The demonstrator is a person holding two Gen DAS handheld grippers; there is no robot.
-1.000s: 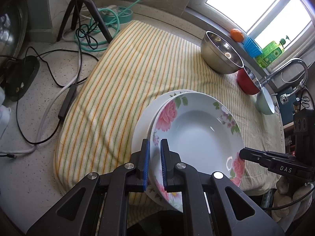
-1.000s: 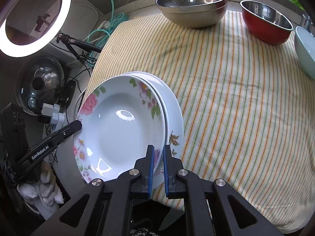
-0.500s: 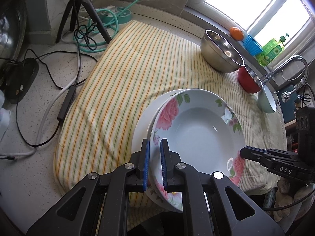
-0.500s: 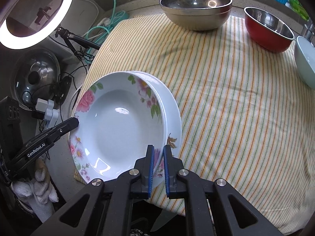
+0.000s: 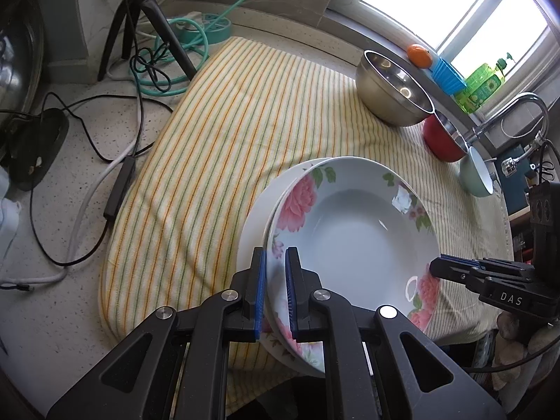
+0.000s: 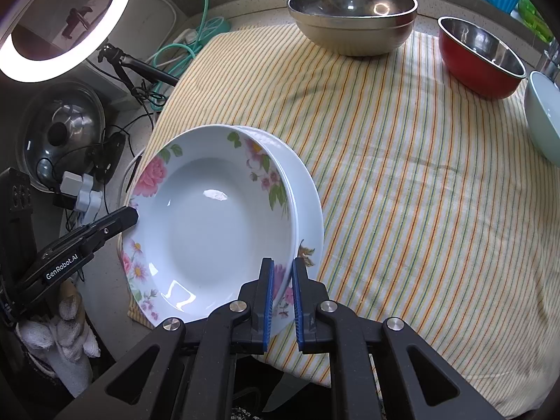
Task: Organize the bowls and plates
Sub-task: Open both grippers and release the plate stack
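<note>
Flowered plate (image 5: 353, 231) nested on plain plate (image 5: 253, 217), near edge of striped cloth (image 5: 217, 133) on desk. Left gripper (image 5: 275, 292) and right gripper (image 6: 281, 301) clamp opposite rims — right fingers starting to ease apart. Release level, one side at a time — stack overhangs cloth edge.

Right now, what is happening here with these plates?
A person holds a stack of two plates from both sides. The left gripper is clamped on one rim and the right gripper grips the opposite rim. The floral plate lies in the white plate, over the near edge of the striped cloth. Whether the stack rests on the cloth I cannot tell. Further back on the cloth stand a steel bowl, a red bowl and a pale green bowl.
</note>
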